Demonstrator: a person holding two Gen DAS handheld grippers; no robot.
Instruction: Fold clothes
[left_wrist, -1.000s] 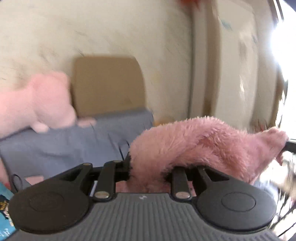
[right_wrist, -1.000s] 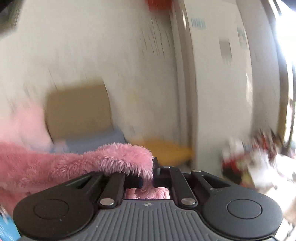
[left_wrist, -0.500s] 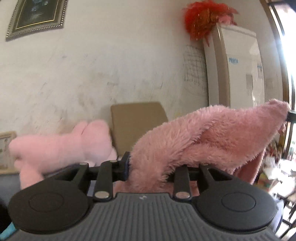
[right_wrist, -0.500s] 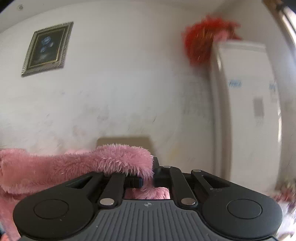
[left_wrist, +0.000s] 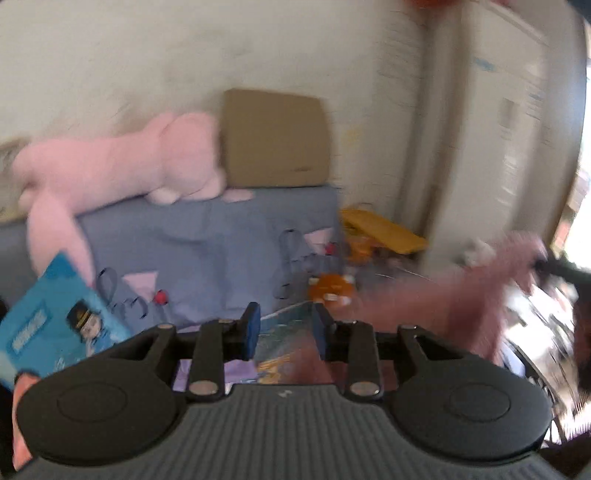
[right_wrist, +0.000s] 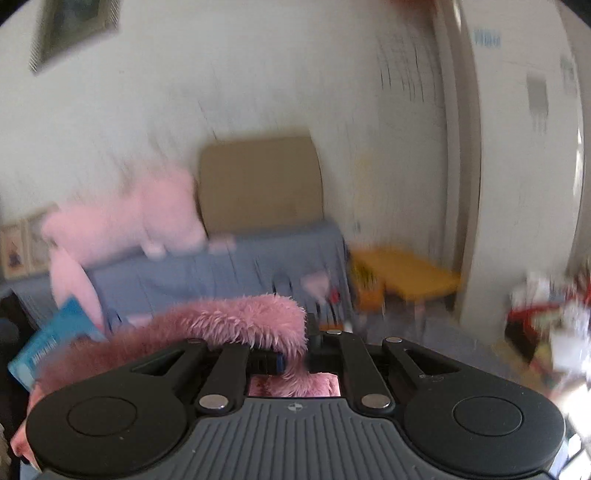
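Closest to me, my left gripper (left_wrist: 284, 332) has let go: its jaws have just been opening and now stand apart with nothing between them, where half a second ago they pinched the pink fleece (right_wrist: 236, 321). My right gripper (right_wrist: 295, 356) is clamped nearly shut on the fleece's edge, so the garment hangs from that side alone, trailing off to the right in the left view. I judge I must regrasp before folding. Beyond lie the blue couch (left_wrist: 207, 236) and the pink plush toy (left_wrist: 118, 162).
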